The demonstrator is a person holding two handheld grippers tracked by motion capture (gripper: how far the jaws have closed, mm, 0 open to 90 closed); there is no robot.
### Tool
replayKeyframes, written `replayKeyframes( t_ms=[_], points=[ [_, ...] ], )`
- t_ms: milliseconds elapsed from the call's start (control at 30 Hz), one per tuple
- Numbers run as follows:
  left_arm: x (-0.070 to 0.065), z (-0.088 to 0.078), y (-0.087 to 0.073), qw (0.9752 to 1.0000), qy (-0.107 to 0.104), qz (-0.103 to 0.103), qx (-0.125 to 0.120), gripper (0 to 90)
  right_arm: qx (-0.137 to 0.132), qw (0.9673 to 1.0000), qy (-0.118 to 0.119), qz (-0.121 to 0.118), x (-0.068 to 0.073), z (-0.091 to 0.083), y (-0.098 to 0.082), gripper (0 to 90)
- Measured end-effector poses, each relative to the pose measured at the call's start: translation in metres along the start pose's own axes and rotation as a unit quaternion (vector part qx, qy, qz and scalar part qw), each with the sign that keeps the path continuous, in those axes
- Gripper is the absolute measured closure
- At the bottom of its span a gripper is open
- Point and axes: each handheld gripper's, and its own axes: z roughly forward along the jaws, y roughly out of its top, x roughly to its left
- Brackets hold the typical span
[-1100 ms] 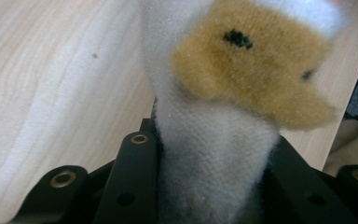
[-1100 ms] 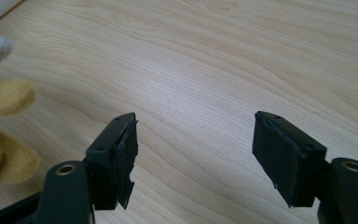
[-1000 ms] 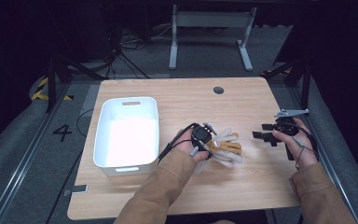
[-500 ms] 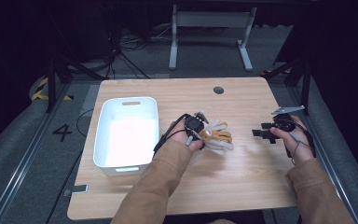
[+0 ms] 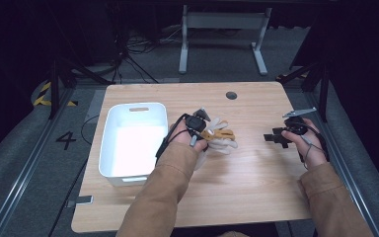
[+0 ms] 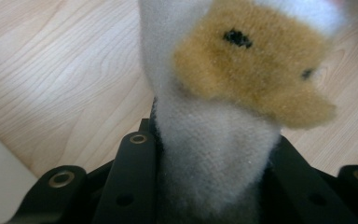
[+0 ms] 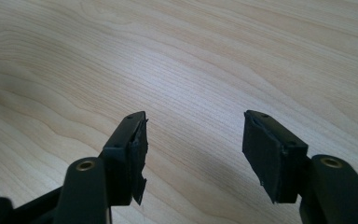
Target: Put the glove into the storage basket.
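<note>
A fuzzy white and tan plush toy (image 5: 218, 136) hangs just above the middle of the wooden table (image 5: 237, 197). My left gripper (image 5: 198, 129) is shut on it. In the left gripper view the black jaws pinch the toy's white part (image 6: 214, 163), and its tan patch (image 6: 247, 79) rises above them. My right gripper (image 5: 272, 138) hovers over the table's right side, pointing left. Its jaws (image 7: 193, 140) stand open over bare wood with nothing between them, and they have just been closing a little.
A white plastic bin (image 5: 138, 106) stands on the table's left part, right beside the left hand. A dark round grommet (image 5: 231, 95) sits near the far edge. A metal stand (image 5: 222, 29) is on the floor beyond the table.
The left gripper has lifted the plush toy and carried it left, closer to the white bin. The right hand has stayed about where it was.
</note>
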Motion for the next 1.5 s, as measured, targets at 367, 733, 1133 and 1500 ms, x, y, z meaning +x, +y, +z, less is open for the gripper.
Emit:
replayKeyframes(
  t_ms=[367,733,1133,1500],
  points=[
    [0.006,-0.016,0.005,0.9991,0.016,-0.039,-0.005,71.3,0.0,0.9996,0.013,0.026,-0.003,-0.002,-0.002,47.7],
    [0.013,-0.038,0.006,0.9958,0.032,-0.084,-0.021,71.3,0.02,0.9992,0.006,0.034,-0.003,-0.001,-0.004,49.2],
    [0.024,-0.059,0.0,0.9885,0.042,-0.137,-0.048,71.3,0.035,0.9987,0.012,0.036,-0.001,0.006,-0.005,48.7],
    [0.039,-0.075,-0.01,0.9761,0.075,-0.195,-0.061,71.3,0.043,0.9985,0.011,0.031,0.002,0.011,-0.006,48.8]
  ],
)
